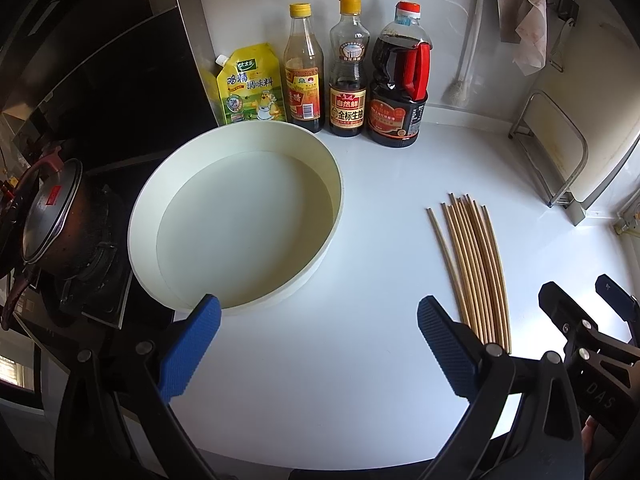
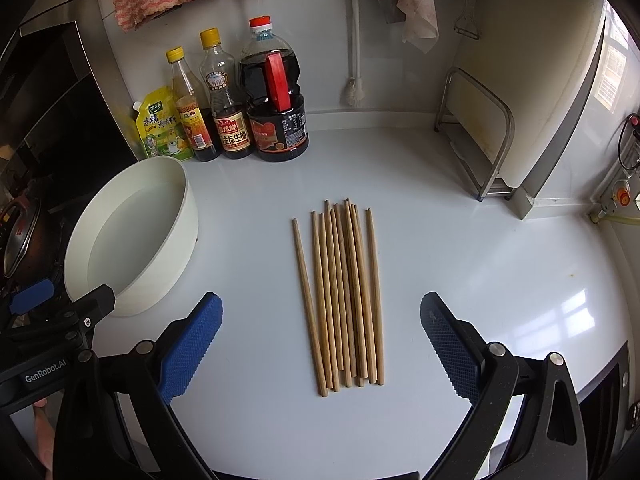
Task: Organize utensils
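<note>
Several wooden chopsticks [image 2: 344, 296] lie side by side on the white counter, pointing away from me; they also show in the left wrist view [image 1: 472, 268]. A round white basin [image 1: 236, 216] with water stands left of them, also seen in the right wrist view [image 2: 132, 236]. My left gripper [image 1: 320, 344] is open and empty, just in front of the basin, left of the chopsticks. My right gripper [image 2: 320, 348] is open and empty, its blue pads [image 2: 192, 344] on either side of the chopsticks' near ends, above the counter.
Three sauce bottles [image 2: 276, 92] and a yellow seasoning pouch [image 2: 160, 124] stand at the back wall. A cutting board in a metal rack [image 2: 484, 132] is at the right. A stove with a pot [image 1: 52, 216] is left of the basin. Brush and cloths hang on the wall.
</note>
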A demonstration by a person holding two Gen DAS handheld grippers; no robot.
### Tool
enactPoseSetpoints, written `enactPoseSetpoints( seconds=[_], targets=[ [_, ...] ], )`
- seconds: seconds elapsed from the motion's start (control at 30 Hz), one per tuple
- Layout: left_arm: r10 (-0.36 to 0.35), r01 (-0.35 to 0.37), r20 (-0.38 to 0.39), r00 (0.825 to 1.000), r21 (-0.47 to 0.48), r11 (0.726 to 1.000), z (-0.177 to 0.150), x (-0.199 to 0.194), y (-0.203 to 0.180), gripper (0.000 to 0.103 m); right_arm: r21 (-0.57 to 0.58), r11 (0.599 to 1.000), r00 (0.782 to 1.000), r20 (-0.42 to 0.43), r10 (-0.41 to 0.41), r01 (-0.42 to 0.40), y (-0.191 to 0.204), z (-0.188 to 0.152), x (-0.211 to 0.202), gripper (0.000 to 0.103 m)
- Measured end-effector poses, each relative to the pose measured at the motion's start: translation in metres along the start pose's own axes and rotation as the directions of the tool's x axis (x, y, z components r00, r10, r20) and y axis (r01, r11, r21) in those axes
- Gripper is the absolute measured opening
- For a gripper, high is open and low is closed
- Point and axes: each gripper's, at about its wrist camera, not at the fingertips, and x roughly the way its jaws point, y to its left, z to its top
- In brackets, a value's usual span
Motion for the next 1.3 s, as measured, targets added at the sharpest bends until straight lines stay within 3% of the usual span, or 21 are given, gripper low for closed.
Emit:
enactPoseSetpoints(
  seconds=[1.3],
  targets=[
    [0.001,-0.001,0.005,1.0,0.0,1.0,-0.0017,-0.0023,-0.0005,0.097,0.001,1.0,1.0,0.006,-0.003,0.003,0.0015,-0.0031,-0.0013,0.095]
  ],
)
